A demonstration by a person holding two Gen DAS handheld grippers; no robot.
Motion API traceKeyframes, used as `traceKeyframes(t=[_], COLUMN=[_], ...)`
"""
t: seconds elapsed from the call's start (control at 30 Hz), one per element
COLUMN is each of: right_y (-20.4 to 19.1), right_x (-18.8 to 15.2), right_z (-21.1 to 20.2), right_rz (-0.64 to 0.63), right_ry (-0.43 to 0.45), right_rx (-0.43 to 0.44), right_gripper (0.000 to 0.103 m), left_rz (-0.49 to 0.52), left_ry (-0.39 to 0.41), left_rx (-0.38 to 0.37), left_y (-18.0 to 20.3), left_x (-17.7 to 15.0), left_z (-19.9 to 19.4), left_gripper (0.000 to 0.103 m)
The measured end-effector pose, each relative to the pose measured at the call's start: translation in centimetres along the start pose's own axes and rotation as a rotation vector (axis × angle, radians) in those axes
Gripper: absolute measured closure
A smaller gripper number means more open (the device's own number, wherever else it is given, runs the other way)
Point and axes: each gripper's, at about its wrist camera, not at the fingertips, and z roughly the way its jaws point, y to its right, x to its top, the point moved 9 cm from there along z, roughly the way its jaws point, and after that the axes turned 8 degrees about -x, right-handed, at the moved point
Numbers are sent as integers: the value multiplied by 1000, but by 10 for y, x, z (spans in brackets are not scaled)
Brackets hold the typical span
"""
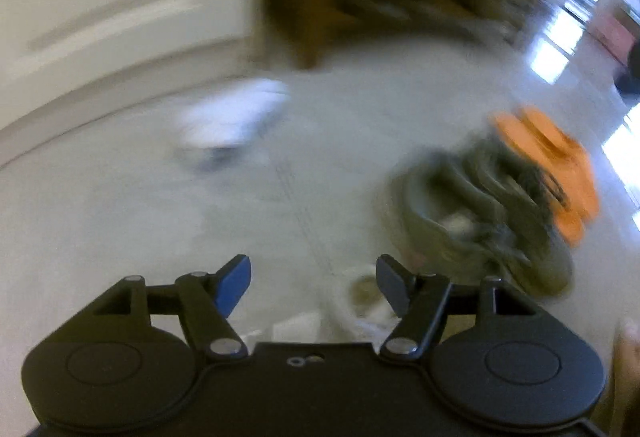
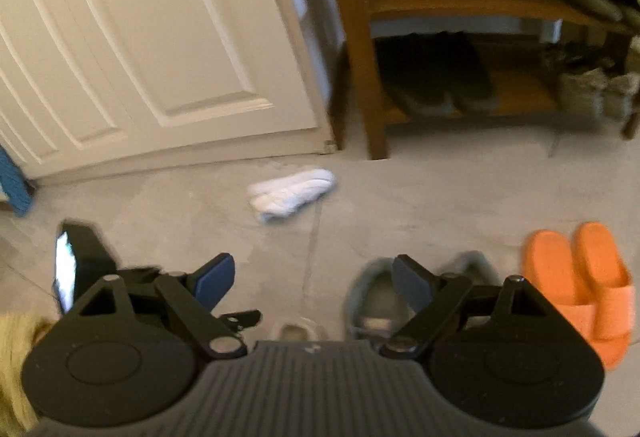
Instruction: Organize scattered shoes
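The left wrist view is blurred by motion. My left gripper (image 1: 314, 283) stands open over the floor with nothing between its fingers. Just under its right finger lies a white shoe (image 1: 360, 303). To the right lie grey-green shoes (image 1: 472, 221) and, beyond them, orange slippers (image 1: 552, 165). A white slipper (image 1: 236, 117) lies farther off by the door. My right gripper (image 2: 314, 281) is open and holds nothing. Behind its right finger are the grey-green shoes (image 2: 378, 301), with the orange slippers (image 2: 580, 285) side by side at the right. The white slipper (image 2: 292, 193) lies ahead.
A wooden shoe rack (image 2: 360, 37) stands at the back right, with dark slippers (image 2: 436, 77) on its lower shelf and more shoes at its right end. White panelled doors (image 2: 160, 37) fill the left. A black device (image 2: 80, 265) and a yellow sleeve (image 2: 16, 349) show at the left edge.
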Motion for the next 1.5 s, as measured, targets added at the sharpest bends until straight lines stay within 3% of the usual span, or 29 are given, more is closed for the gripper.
traceKeyframes(t=[0.07,0.17,0.27,0.4,0.5,0.77,1.07,1.17,1.27,1.5], right_y=[-10,-27,-48,-71,-69,-72,-88,-86,-85,-81], right_x=[4,2,-3,-15,-20,-18,-10,-8,-8,-9], right_z=[19,52,84,134,170,229,298,312,319,327], right_rz=[8,-45,-118,-108,63,231,286,302,339,438], right_ry=[-15,-3,68,104,53,43,23,15,4,-11], right_rx=[66,83,92,154,171,158,119,98,115,165], right_gripper=[15,15,15,15,16,16,19,25,37,75], left_rz=[-128,-301,-380,-390,-358,-405,-415,-427,-439,-425], left_ry=[75,149,146,122,107,81,49,42,36,29], left_rx=[75,175,210,207,239,295,283,291,293,295], left_y=[-22,-52,-69,-78,-83,-102,-109,-113,-117,-116], left_x=[-3,-10,-19,-30,-35,-38,-49,-52,-54,-55], left_z=[-11,-16,-12,-3,4,33,36,37,39,39], left_gripper=[33,33,33,33,33,33,33,33,33,33])
